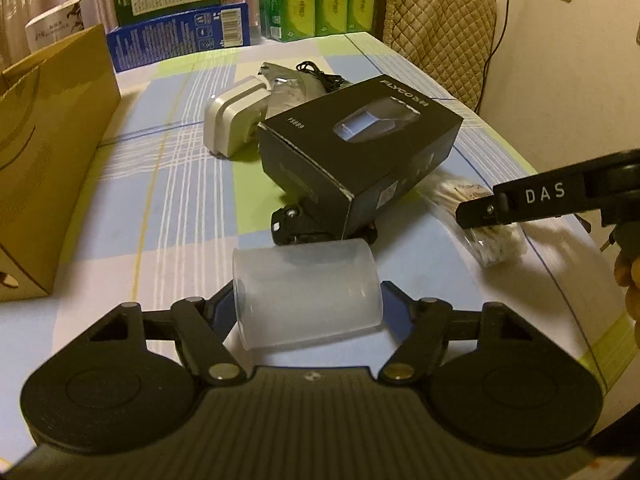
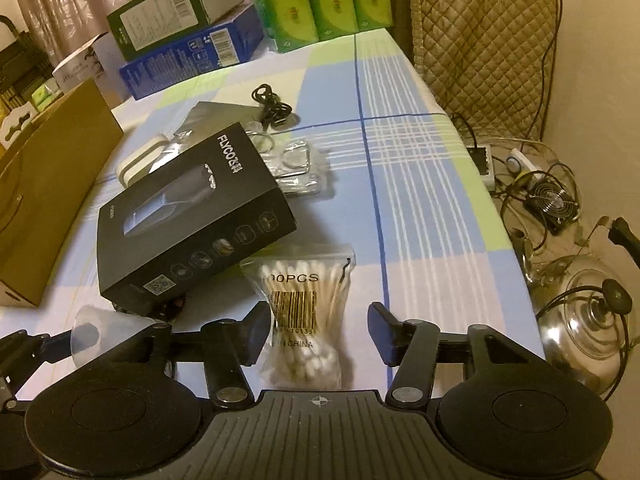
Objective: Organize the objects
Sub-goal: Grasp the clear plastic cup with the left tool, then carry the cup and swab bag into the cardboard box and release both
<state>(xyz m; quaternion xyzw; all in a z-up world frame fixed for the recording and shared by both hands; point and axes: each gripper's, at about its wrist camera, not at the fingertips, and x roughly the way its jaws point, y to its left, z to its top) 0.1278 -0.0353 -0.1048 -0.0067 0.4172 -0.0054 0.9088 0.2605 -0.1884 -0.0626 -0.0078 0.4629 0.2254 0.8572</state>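
On the checked cloth of the desk point(image 1: 168, 184), the left claw point(image 1: 308, 304) grips a frosted translucent plastic cup point(image 1: 306, 294) lying on its side, one finger against each end of it, the open mouth facing left. Just beyond the cup a black FLYCO shaver box point(image 1: 360, 148) rests tilted, its near end propped on a small black object point(image 1: 296, 226) whose kind I cannot tell. Behind the box lie a white charger plug point(image 1: 232, 120), crinkled clear packaging point(image 2: 288, 164) and a coiled black cable point(image 2: 272, 106). Right of the box lies a bag of cotton swabs point(image 2: 306, 316) marked "100PCS", flat on the desk; the right claw point(image 2: 316, 338) is spread wide with the bag's near half between its fingers point(image 2: 382, 330), neither visibly pressing it. In the left wrist view that claw comes in from the right edge over the bag, with fingertips of the person's hand point(image 1: 630, 280) behind it. A brown cardboard box point(image 1: 44, 152) stands at the desk's left edge, blue and green cartons point(image 1: 180, 36) and green tissue packs point(image 1: 320, 4) at the far end. A quilted chair cover point(image 1: 440, 32) sits beyond the right corner, and a steel kettle point(image 2: 584, 320) stands on the floor.
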